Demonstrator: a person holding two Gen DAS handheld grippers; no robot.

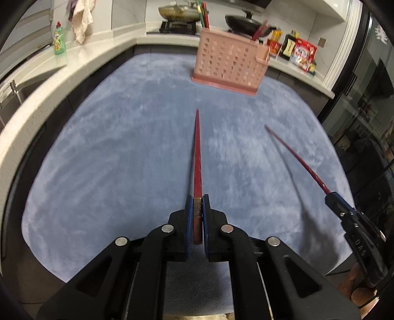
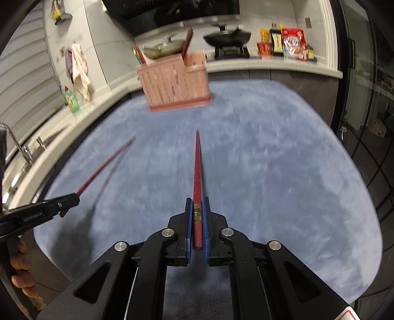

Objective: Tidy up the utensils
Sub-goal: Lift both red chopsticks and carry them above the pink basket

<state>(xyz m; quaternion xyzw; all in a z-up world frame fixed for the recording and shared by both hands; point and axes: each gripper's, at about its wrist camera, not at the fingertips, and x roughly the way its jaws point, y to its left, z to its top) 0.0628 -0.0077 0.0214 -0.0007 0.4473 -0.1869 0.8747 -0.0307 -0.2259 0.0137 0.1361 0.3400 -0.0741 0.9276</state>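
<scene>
Left wrist view
Left tool: closed tight on a red chopstick, pinched near its thick end.
Red chopstick: sticks straight out past the blue pads, thin tip up off the blue cloth.
Right tool: low at the right edge, closed on a second red chopstick, thin tip slanting up and left.
Pink basket: far end of the tabletop, on the cloth, well apart from both sticks.
Sticks in basket: more red and green ones standing up inside.

Right wrist view
Right tool: closed tight on its red chopstick, held near the thick end.
Left tool: at the left edge, closed on the other chopstick, blurry.
Hand: low left, wrapped on the left tool's handle.
Pink basket: far ahead on the cloth, a bit left of the stick's tip.
</scene>
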